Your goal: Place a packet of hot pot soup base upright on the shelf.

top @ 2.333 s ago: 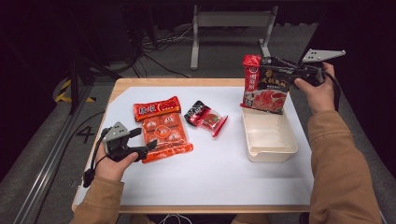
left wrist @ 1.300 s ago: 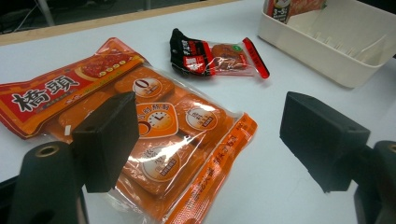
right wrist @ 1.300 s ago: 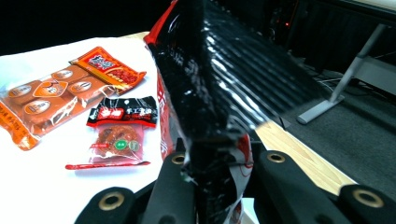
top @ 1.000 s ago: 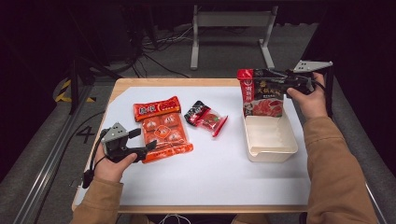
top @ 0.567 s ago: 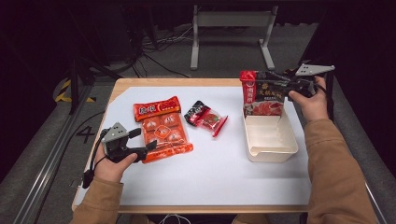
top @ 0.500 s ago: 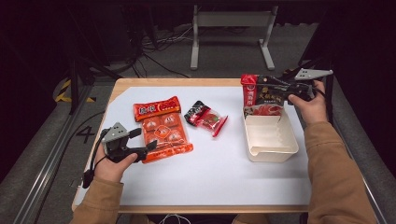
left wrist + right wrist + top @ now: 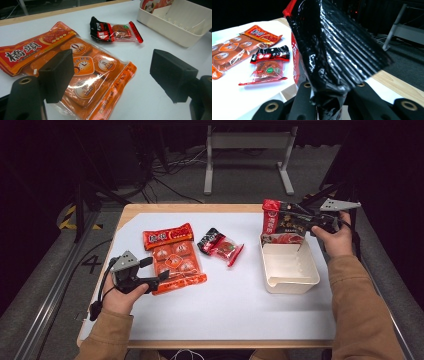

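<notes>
My right gripper (image 7: 311, 222) clamps the top edge of a red-and-black pouch (image 7: 282, 222), its lower end standing in the far end of the white tray (image 7: 290, 282) at the table's right. My left gripper (image 7: 152, 268), jaws spread, rests beside the orange snack pack (image 7: 175, 260); a small red packet (image 7: 220, 246) lies between.

Tan sleeves (image 7: 361, 310), black grippers with grey triangular plates (image 7: 125, 261)
</notes>
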The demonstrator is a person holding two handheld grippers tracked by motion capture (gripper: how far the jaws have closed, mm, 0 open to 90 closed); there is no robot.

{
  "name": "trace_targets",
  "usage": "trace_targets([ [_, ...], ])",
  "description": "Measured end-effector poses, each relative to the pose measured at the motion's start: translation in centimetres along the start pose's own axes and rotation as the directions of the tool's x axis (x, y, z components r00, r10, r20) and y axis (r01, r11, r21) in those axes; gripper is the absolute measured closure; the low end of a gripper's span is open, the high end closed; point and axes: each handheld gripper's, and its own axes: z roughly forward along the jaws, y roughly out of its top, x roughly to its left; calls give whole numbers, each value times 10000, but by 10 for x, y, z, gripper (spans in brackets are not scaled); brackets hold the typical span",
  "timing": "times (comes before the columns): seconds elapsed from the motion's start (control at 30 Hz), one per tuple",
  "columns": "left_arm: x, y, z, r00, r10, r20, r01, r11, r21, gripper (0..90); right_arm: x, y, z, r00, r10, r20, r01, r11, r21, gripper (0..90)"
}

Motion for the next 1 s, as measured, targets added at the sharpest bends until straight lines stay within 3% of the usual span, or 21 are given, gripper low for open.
trace_targets([
  [0.33,2,1,1,10000,-65,51,65,10000,-15,205,3,3,0,9995,172,282,-181,9993,326,796],
  [0.4,1,1,2,9998,-183,123,183,9998,-14,205,4,7,0,9989,253,385,-272,9983,508,728],
  [0.43,2,2,4,9999,-109,133,109,9999,-4,204,5,9,-1,9964,637,561,-661,9969,424,613],
  [0.5,2,2,5,9999,-51,157,50,10000,27,201,7,12,-3,9962,649,574,-667,9974,286,489],
  [0.53,2,2,5,9999,-51,157,50,10000,27,200,7,12,-3,9962,649,574,-667,9974,286,489],
  [0.6,1,3,6,9997,-66,215,65,10000,49,198,10,15,-5,9950,668,737,-689,9973,255,394],
  [0.7,1,4,8,9997,-35,252,33,10000,80,196,14,19,-11,9934,460,1050,-495,9983,307,321],
  [0.9,-2,7,13,9992,76,384,-80,9999,96,193,27,32,-28,9886,371,1462,-386,9992,74,268],
  [1.0,-2,7,14,9990,37,453,-42,9999,107,192,38,41,-38,9841,13,1777,3,10000,-86,257],
])
